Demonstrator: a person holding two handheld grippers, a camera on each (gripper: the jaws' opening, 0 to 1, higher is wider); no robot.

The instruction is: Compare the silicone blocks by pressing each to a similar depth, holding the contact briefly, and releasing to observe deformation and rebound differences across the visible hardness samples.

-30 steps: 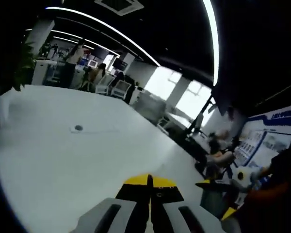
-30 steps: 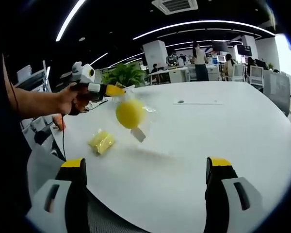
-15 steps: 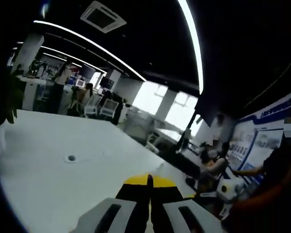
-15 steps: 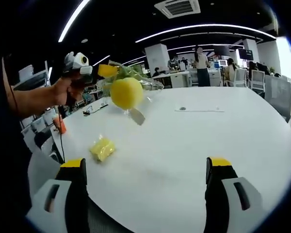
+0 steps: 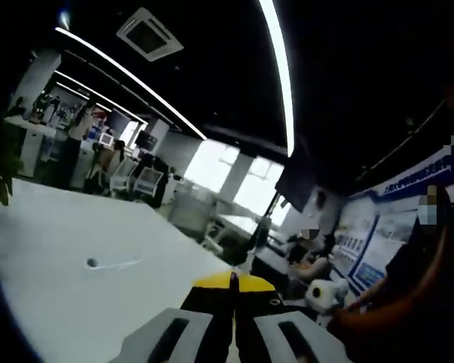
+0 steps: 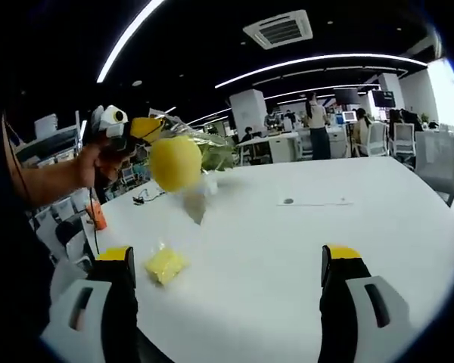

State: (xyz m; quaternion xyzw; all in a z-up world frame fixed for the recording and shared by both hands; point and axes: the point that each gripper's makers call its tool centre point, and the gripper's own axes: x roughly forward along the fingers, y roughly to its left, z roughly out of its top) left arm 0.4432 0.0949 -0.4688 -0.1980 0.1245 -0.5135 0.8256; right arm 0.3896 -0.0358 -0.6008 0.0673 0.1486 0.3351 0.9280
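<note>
Left gripper (image 6: 145, 128) fingers pinch bagged yellow ball (image 6: 175, 162) aloft; right gripper (image 6: 227, 268) fingers wide apart, empty

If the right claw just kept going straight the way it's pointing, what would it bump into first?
Probably the bare white table. The right claw stands open, pointing across it. The bagged yellow ball held up by the left claw and the yellow block lie off to the left, though depth is unclear.

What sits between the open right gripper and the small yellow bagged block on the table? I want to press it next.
Nothing visible does. The small yellow bagged block lies alone on the white table, beside the right gripper. The left gripper holds the yellow ball in a clear bag above it.
</note>
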